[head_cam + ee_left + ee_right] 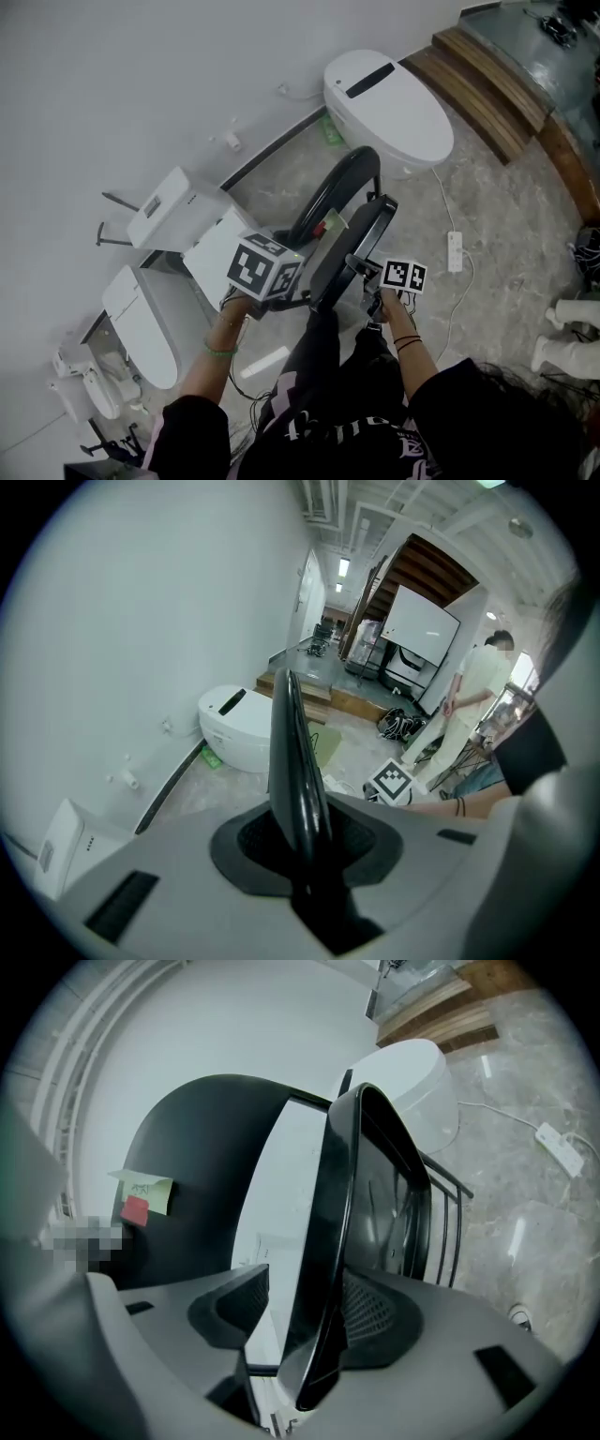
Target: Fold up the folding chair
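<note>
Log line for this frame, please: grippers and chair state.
folding chair: panels nearly together | left gripper: shut on its panel edge | right gripper: open, seat edge between jaws

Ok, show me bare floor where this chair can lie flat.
Bare floor lies right of the chair, between the power strip, the wooden step and the toilet. The left is crowded: white units stand close against the wall.
</note>
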`<move>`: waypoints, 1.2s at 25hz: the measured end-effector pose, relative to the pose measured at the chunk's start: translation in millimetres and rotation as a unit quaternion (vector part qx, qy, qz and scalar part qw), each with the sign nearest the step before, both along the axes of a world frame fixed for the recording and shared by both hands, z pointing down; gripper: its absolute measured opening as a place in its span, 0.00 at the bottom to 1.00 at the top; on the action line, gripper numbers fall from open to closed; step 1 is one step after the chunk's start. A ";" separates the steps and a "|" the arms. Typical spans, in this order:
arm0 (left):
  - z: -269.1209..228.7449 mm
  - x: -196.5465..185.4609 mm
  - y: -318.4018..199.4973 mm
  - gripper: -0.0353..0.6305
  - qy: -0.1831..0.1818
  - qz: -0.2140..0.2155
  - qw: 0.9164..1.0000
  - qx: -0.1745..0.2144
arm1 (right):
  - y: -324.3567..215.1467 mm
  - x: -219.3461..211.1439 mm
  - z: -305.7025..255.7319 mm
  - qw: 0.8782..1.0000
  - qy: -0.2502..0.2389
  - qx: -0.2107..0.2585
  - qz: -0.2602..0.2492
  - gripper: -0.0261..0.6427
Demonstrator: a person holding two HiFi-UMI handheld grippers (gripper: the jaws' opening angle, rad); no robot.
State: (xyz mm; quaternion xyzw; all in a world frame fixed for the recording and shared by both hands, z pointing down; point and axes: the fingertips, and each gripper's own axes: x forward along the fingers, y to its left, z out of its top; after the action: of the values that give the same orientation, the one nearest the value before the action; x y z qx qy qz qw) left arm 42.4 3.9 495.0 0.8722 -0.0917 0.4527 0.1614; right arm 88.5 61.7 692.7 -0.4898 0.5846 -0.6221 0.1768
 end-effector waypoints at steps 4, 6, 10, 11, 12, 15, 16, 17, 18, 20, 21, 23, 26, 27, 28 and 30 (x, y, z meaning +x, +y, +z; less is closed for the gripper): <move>-6.5 -13.0 -25.9 0.17 0.001 0.000 1.000 0.000 | -47.5 -19.8 -10.5 1.000 -0.001 0.001 0.020 0.40; -6.8 -19.5 -39.4 0.17 0.001 0.000 1.000 0.001 | -75.7 -32.7 -11.3 1.000 0.006 -0.005 0.023 0.40; -2.0 -36.0 -75.6 0.17 0.001 0.003 1.000 -0.002 | -123.7 -55.5 -4.8 0.999 0.039 -0.026 0.014 0.40; -1.6 -39.1 -82.6 0.17 0.003 0.003 1.000 -0.005 | -129.7 -58.2 -4.0 0.999 0.041 -0.027 0.012 0.39; -1.1 -41.6 -88.5 0.17 0.006 0.003 1.000 -0.009 | -134.3 -59.6 -3.3 0.999 0.038 -0.027 0.013 0.39; 0.4 -48.1 -99.8 0.17 0.016 0.002 1.000 -0.025 | -139.9 -59.2 2.3 0.998 0.016 -0.035 0.039 0.29; 0.3 -50.3 -102.3 0.17 0.023 0.002 0.999 -0.034 | -140.9 -58.9 4.2 0.998 0.004 -0.037 0.055 0.23; -0.3 -52.3 -104.8 0.17 0.030 0.001 0.999 -0.042 | -142.4 -58.8 5.1 0.997 -0.011 -0.037 0.071 0.19; -1.0 -53.9 -107.3 0.17 0.038 0.000 0.998 -0.049 | -143.9 -58.9 5.1 0.996 -0.024 -0.035 0.083 0.18; -1.9 -55.8 -113.2 0.17 0.047 0.001 0.998 -0.051 | -147.6 -58.7 5.1 0.995 -0.031 -0.032 0.089 0.17; -1.7 -56.6 -116.9 0.17 0.049 0.000 0.998 -0.047 | -150.2 -58.8 5.9 0.995 -0.028 -0.035 0.085 0.17; 0.6 -60.9 -127.0 0.16 0.049 -0.005 0.998 -0.039 | -157.3 -61.8 8.9 0.996 -0.021 -0.044 0.075 0.17; 4.1 -70.4 -147.3 0.16 0.050 -0.015 0.998 -0.046 | -172.4 -69.7 11.9 0.996 -0.021 -0.056 0.069 0.17; 4.3 -71.3 -154.0 0.16 0.051 -0.019 0.997 -0.050 | -178.1 -69.8 11.7 0.996 -0.022 -0.057 0.067 0.16; 3.7 -70.5 -160.9 0.16 0.052 -0.024 0.997 -0.052 | -184.4 -68.3 11.0 0.996 -0.021 -0.058 0.062 0.16; 0.7 -65.4 -177.9 0.16 0.054 -0.041 0.996 -0.053 | -202.0 -62.5 8.0 0.997 -0.021 -0.055 0.049 0.16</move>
State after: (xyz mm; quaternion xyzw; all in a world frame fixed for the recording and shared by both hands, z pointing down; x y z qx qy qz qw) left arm -23.1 -174.0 495.7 0.8810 -0.0946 0.4020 0.2308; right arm 26.0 -140.4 700.8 -0.5136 0.5213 -0.6541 0.1917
